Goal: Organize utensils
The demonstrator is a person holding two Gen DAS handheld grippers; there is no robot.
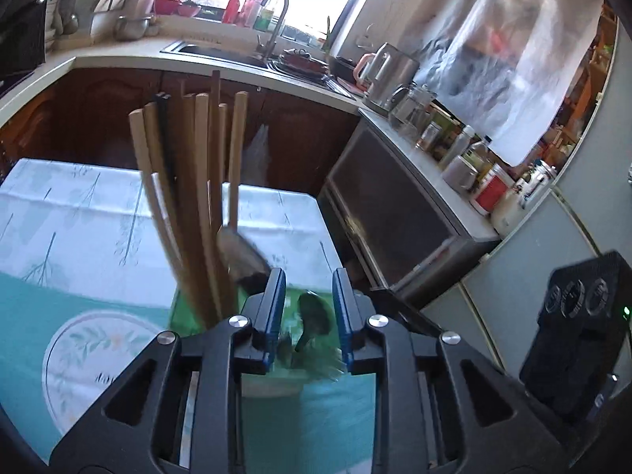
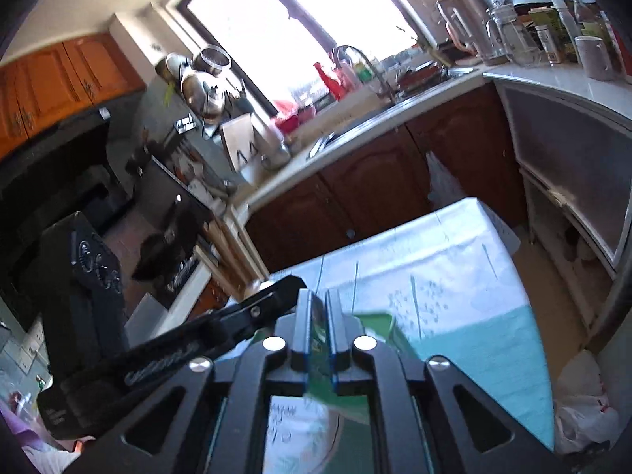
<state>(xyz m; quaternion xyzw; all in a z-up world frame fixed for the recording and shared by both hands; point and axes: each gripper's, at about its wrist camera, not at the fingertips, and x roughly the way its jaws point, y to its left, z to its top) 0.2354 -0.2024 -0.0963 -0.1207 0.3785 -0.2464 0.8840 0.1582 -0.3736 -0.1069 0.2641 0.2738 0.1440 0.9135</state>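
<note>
The left gripper (image 1: 309,308) is sitting a little bit open, and its blue pads are not pressing on anything. Down in the gap between them a dark spoon (image 1: 314,318) is showing, blurry, inside a green holder (image 1: 175,316). Just to the left, a bunch of wooden chopsticks (image 1: 189,197) is standing up in that same holder, leaning toward the left, with a shiny metal spoon (image 1: 241,252) beside them.

The right gripper (image 2: 320,316) is showing only a thin gap. A piece of the green holder (image 2: 375,324) is sitting between its pads, but I cannot tell if they are squeezing it or just beside it.

The holder is standing on a table with a blue and white tablecloth (image 1: 79,217). Farther off, a kitchen counter with a sink (image 1: 205,49) is sitting under a bright window.

I think the utensils are just being put into the holder. The next move is likely lifting both grippers up gently, so nothing tips the holder over.
</note>
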